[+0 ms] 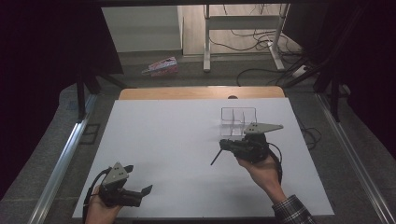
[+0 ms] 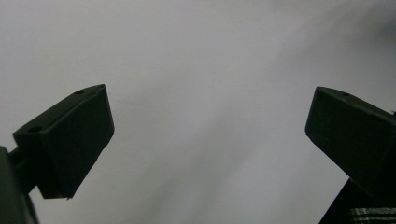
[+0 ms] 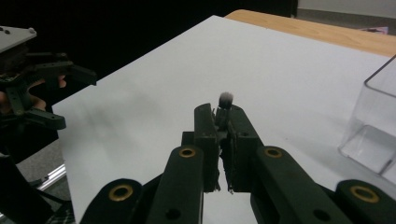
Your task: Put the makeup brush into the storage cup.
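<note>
The right gripper (image 1: 223, 148) is being held by a hand (image 1: 264, 173) with a checked sleeve (image 1: 292, 211); its two black jaws are squeezed tight together, and they are pinching a thin dark brush with a pale fluffy tip (image 3: 225, 99); in the right gripper view the fluffy tip is poking out just past the ends of the jaws; in the high view the thin dark handle (image 1: 216, 157) is sticking out below the gripper and slanting down towards the big white sheet that covers the table (image 1: 177, 154); whether the handle is touching the sheet cannot be told.

A clear plastic box with small compartments (image 1: 237, 120) is sitting on the white sheet just beyond the right gripper, close to its grey three-cornered plate (image 1: 262, 127); in the right gripper view a corner of the clear box (image 3: 373, 128) is showing off to the right of the jaws, apart from them.

The left gripper (image 1: 140, 184) is well apart from the right one, near the front edge of the sheet; its jaws are standing wide apart with nothing between them; in the left gripper view bare white sheet (image 2: 205, 93) is lying in front of the jaws.

Past the far end of the sheet, a strip of brown wooden table edge (image 1: 201, 92) is showing.
</note>
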{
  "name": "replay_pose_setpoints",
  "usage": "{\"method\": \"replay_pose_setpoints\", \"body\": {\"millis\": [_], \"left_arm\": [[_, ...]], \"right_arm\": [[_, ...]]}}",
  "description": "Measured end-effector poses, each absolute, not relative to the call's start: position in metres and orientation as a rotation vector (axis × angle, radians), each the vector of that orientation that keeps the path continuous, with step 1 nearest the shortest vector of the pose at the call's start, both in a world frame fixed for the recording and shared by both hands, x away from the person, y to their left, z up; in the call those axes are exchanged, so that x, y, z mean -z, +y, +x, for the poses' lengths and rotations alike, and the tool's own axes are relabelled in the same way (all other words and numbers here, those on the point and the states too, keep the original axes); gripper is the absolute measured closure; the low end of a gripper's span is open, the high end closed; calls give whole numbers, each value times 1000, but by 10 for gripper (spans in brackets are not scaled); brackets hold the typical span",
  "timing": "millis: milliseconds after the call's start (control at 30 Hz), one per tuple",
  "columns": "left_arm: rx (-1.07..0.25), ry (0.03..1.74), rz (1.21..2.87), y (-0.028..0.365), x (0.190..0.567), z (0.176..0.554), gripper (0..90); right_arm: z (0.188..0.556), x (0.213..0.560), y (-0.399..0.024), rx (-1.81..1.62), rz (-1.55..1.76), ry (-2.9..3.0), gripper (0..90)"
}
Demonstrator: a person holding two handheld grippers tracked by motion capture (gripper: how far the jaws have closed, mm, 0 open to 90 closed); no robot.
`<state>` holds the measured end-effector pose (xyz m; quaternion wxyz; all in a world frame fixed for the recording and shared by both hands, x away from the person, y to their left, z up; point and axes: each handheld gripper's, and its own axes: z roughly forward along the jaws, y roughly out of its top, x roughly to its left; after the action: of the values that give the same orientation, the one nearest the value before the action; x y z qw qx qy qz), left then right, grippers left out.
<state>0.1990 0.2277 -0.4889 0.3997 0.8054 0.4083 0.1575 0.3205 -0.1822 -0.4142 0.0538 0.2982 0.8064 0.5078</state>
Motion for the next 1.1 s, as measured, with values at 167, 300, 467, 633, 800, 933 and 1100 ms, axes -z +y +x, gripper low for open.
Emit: {"method": "replay_pose_setpoints", "body": {"millis": [167,300,467,633,800,933,1100], "left_arm": [[-410,1055,2026,234,489,198,21],[-413,1063,2021,238,490,196,21],[-413,1073,2009,243,490,194,21],[-413,1083,1999,248,491,192,22],[-421,1099,1992,252,491,188,22],[-423,1116,1982,257,492,186,23],[-427,1129,1983,257,492,186,24]], "right_arm": [[326,411,-185,-1535,909,2441,843],[329,409,-187,-1529,910,2434,843],[332,405,-190,-1527,907,2418,843],[337,400,-193,-1515,910,2410,843],[342,395,-197,-1518,924,2393,843],[346,392,-199,-1518,932,2378,843],[352,388,-199,-1522,933,2362,843]]}}
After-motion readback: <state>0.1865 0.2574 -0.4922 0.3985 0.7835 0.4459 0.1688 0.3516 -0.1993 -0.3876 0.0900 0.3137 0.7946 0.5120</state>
